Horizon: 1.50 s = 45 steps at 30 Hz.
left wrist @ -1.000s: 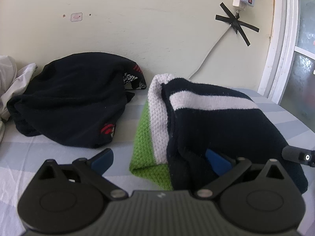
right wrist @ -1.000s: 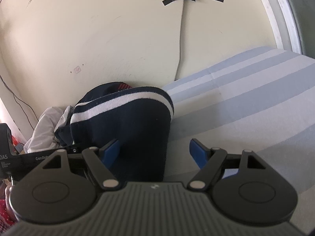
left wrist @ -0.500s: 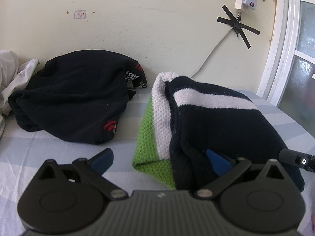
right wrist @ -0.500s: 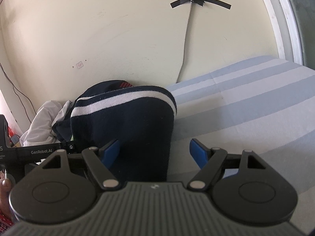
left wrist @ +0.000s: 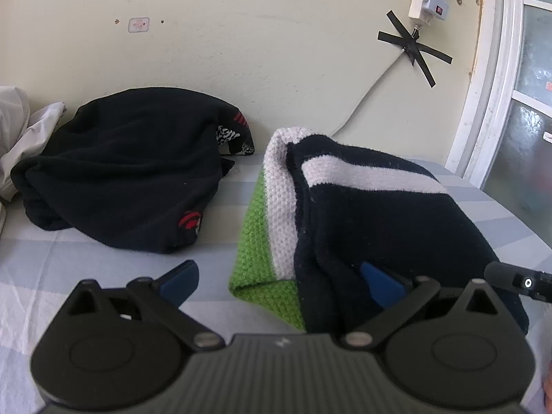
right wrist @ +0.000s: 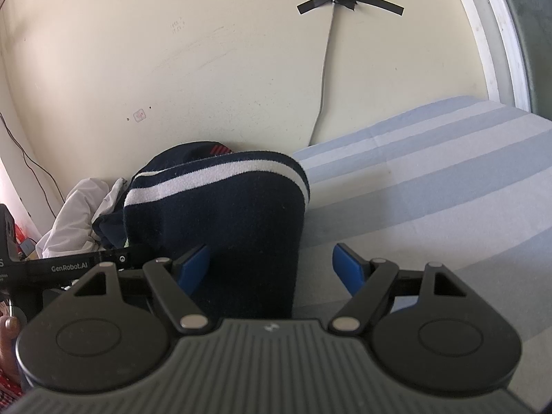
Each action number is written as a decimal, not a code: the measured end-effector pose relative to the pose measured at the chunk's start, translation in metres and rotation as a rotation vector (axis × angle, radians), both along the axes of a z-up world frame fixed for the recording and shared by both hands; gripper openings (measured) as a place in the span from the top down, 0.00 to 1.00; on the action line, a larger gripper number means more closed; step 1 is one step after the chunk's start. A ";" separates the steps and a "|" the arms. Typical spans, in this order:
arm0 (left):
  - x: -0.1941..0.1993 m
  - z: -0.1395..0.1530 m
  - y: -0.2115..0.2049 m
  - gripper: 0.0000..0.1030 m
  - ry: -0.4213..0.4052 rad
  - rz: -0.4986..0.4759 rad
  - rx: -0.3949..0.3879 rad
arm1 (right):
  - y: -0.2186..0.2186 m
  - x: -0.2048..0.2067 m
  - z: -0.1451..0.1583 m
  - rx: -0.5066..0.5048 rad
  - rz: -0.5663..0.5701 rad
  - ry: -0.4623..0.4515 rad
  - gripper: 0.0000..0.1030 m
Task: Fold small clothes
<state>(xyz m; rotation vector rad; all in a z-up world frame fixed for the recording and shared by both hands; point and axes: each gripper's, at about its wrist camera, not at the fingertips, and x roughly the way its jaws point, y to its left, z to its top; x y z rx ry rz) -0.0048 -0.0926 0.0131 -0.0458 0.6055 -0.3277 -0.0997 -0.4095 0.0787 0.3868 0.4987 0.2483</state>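
A folded navy knit garment with white stripes [left wrist: 372,207] lies on top of a folded green and white knit piece [left wrist: 262,241] on the striped bed sheet [left wrist: 69,265]. My left gripper [left wrist: 279,276] is open, low in front of the stack; its right finger rests against the navy cloth. In the right wrist view the same navy garment [right wrist: 234,214] lies between the open blue fingers of my right gripper [right wrist: 272,265], nearer the left finger. Neither gripper holds anything.
A heap of black clothes [left wrist: 131,172] lies at the back left against the wall, with white cloth [left wrist: 20,131] beside it. A taped cable [left wrist: 410,45] runs down the wall. A white window frame [left wrist: 490,79] stands at the right. The sheet [right wrist: 431,179] stretches right.
Both grippers have drawn back and tilted slightly, so the clothes sit a little lower in both views. Both stayed open; the folded stack has not moved.
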 end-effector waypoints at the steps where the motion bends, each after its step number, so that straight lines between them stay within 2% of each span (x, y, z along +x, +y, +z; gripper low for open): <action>1: 0.000 0.000 0.000 0.00 0.001 -0.001 -0.001 | 0.000 0.000 0.000 0.001 0.000 0.001 0.22; 45: 0.002 -0.002 0.001 0.00 0.007 -0.005 -0.008 | -0.004 -0.001 -0.001 0.019 0.004 0.002 0.22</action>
